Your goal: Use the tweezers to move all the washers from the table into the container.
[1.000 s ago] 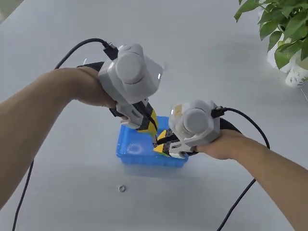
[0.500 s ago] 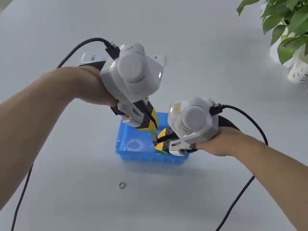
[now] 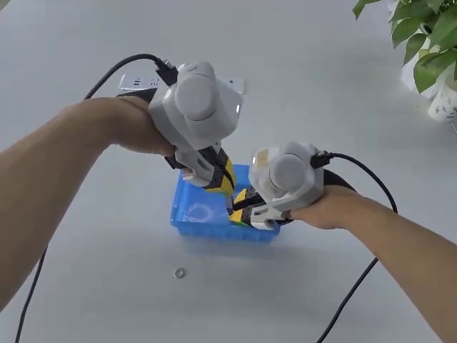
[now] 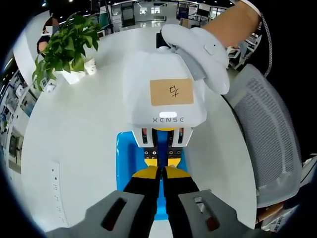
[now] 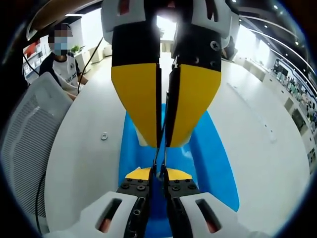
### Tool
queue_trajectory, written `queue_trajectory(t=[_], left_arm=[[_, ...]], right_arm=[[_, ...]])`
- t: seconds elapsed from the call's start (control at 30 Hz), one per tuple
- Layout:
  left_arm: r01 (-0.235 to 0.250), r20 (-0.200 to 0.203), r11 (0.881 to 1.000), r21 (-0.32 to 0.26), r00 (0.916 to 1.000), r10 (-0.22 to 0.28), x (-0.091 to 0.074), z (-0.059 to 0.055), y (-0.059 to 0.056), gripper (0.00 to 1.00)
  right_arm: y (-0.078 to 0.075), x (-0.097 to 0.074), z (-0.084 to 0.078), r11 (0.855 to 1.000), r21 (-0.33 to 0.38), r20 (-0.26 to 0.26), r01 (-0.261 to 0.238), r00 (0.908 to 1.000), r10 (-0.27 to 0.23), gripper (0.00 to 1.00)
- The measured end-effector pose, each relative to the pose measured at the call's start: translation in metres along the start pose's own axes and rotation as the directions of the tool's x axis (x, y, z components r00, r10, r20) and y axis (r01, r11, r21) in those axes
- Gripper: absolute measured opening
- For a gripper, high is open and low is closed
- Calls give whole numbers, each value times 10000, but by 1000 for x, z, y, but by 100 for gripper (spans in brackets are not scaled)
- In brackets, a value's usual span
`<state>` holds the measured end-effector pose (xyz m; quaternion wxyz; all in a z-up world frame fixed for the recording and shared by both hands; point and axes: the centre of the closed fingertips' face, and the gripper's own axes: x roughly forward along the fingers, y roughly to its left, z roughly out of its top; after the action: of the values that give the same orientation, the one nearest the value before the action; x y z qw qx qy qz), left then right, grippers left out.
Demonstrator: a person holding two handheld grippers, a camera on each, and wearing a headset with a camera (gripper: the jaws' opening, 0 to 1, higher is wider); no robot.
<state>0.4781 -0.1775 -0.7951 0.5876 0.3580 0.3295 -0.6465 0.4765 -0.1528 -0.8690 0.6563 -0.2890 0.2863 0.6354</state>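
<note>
Pointing at each other over the blue container (image 3: 214, 234), the two claws meet nose to nose. The left gripper (image 5: 161, 141) comes down from 11 o'clock in the head view. The right gripper (image 5: 159, 173) comes in from 3 o'clock and sits lower.

In the right gripper view, the left gripper's yellow jaws hang down from 12 o'clock. They are squeezed narrow, with just a thin dark slit between them. The tweezers (image 5: 159, 157) are thin and run out of that slit, straight down into the right gripper's own jaws at 6 o'clock. Those jaws are narrow too and pinch the tweezers.

In the left gripper view, both pairs of yellow tips sit almost touching over the blue floor of the container.

One washer (image 3: 180, 272) lies flat on the white table (image 3: 321, 86), near the container at its 7 o'clock in the head view. It is well apart from both claws.

A green plant (image 3: 421, 36) stands in the 1 o'clock corner. A white power strip (image 3: 139, 82) lies at 11 o'clock. A mesh chair (image 4: 272, 134) stands at 3 o'clock in the left gripper view.
</note>
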Motion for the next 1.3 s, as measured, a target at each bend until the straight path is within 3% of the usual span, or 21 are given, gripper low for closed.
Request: queue_trajectory(t=[0.53,1.3], left_arm=[[-44,-97,10000,74,9999,44,-6,2,-3,6],[-364,-190,9990,278,9991,369,-33,15,-12,6]], right_arm=[[0,-4,5,9998,-150,36,104,9999,-104,10],[5,-25,28,9975,-551,337,442,9985,-424,10]])
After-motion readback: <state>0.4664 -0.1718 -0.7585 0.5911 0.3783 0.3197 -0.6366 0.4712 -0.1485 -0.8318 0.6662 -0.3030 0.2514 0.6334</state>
